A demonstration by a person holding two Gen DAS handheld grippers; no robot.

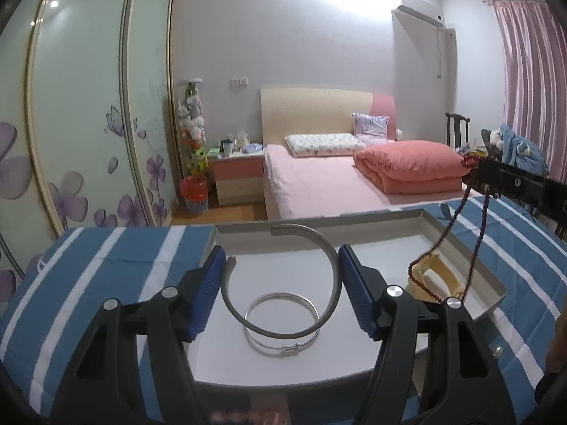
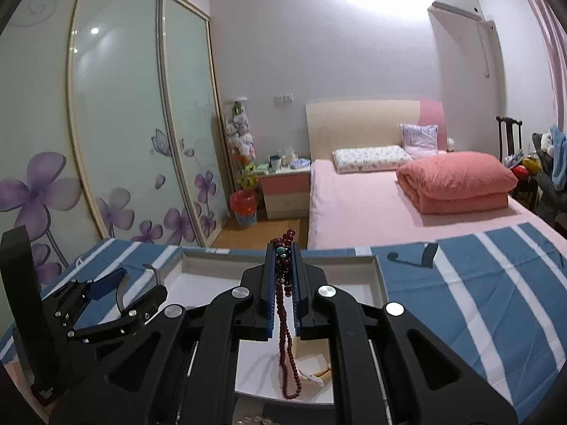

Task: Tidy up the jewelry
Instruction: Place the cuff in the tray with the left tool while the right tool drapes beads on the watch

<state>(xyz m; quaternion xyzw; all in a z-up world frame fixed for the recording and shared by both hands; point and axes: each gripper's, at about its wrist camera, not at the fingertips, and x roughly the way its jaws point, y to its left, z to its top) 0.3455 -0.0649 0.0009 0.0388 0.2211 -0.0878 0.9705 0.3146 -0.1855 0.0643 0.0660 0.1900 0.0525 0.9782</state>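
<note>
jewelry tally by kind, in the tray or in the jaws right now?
Grey open bangle, between the left gripper jaws: 1
Thin silver bangles, flat in the white tray: 2
Dark red bead strand, pinched by the right gripper: 1
Cream bangle in the tray: 1
Total: 5

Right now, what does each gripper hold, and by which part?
Left gripper: grey open bangle, by its opposite sides. Right gripper: dark red bead necklace, near its top.
</note>
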